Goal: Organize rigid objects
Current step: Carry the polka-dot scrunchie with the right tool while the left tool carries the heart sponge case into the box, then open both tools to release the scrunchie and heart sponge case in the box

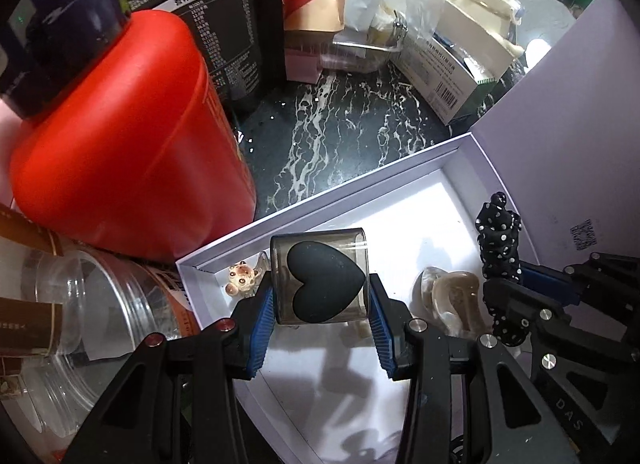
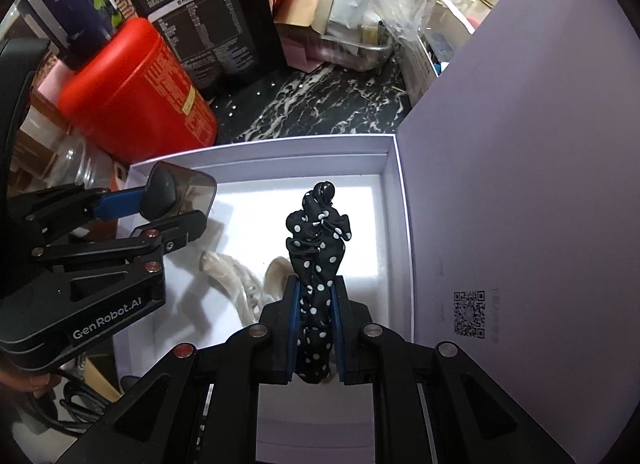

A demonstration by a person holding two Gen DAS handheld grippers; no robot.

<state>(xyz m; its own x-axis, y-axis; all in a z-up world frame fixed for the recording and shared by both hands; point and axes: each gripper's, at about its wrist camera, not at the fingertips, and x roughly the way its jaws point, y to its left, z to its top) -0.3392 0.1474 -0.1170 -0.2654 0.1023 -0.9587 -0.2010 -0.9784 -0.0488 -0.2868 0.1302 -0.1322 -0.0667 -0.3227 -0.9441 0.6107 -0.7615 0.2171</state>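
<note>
Left tool (image 1: 322,296) clamps a smoky clear case (image 1: 320,278) holding a black heart, over the white box (image 1: 320,204). Right tool (image 2: 314,328) is closed on a polka-dot scrunchie (image 2: 318,248), above the same box on the marble counter (image 1: 340,132).

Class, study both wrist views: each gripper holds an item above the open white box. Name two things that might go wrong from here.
1. The left gripper holds the smoky clear case with a black heart over the small bear figurine; lowered there, it may knock it.
2. The right gripper pinches a soft polka-dot scrunchie close to the pale hair claw; it may drop onto the claw.
</note>
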